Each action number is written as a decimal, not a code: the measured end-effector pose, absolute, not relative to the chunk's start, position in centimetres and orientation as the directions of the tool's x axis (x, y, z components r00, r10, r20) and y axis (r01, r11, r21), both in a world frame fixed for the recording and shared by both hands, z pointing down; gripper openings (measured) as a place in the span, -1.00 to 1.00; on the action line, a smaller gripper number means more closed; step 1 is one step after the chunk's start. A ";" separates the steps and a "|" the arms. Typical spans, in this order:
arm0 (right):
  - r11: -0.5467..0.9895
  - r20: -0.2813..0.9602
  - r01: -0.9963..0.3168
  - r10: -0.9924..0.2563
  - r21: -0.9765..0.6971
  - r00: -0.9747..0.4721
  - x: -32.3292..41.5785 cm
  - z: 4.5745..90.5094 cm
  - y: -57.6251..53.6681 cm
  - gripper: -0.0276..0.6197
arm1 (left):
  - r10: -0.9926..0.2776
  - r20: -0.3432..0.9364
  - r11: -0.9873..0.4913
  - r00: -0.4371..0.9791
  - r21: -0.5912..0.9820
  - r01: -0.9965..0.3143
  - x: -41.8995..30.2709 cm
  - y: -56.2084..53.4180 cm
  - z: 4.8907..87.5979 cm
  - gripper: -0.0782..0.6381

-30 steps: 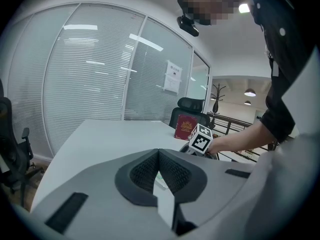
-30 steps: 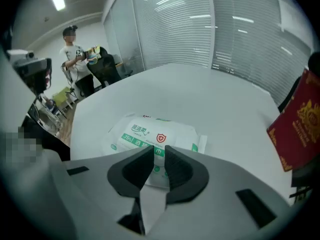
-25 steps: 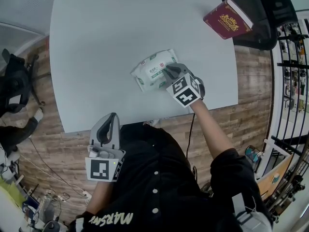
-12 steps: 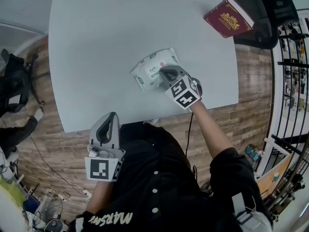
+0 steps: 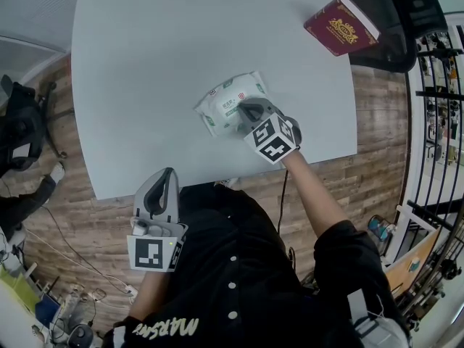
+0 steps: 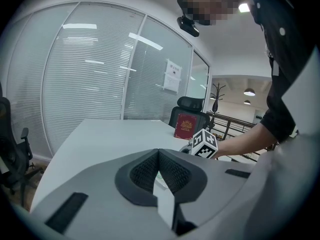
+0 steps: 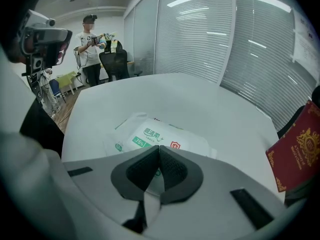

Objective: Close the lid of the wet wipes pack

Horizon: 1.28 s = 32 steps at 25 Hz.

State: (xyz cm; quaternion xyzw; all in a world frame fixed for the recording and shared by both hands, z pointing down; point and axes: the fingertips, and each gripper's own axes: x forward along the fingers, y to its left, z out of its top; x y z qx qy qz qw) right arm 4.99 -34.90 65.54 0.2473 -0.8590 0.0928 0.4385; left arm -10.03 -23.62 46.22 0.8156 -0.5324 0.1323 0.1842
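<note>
Head view: pale grey bench, person in black shirt standing at near edge. White wet wipes pack lies flat near that edge, green print up. Right tongs angle down, tips on pack's top face. Left tongs hover off bench edge, well apart from pack. Red book at far right corner.

Left gripper view: left tongs pressed together, nothing between; right tongs and red book beyond.

Right gripper view: right tongs closed tip to tip, pack directly beneath; lid hidden behind jaws.
</note>
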 end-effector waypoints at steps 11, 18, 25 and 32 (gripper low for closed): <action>0.796 0.589 -0.605 -0.500 0.023 -0.635 6.0 58.6 -35.7 -0.82 | -0.846 0.341 -0.397 0.409 0.108 -0.911 -9.5 -24.8 43.3 -0.76; 0.701 0.416 -0.713 -0.645 -0.012 -0.641 8.9 50.2 -35.5 -0.82 | -0.862 0.260 -0.434 0.435 0.064 -0.899 -8.5 -25.7 40.3 -0.76; 0.587 0.270 -0.806 -0.766 -0.074 -0.583 13.1 42.6 -34.1 -0.82 | -0.885 0.177 -0.433 0.431 0.026 -0.901 -8.7 -27.0 36.9 -0.76; 0.522 0.134 -0.849 -0.839 -0.077 -0.528 16.5 37.1 -32.1 -0.82 | -0.903 0.099 -0.422 0.419 -0.013 -0.907 -9.4 -28.0 33.9 -0.76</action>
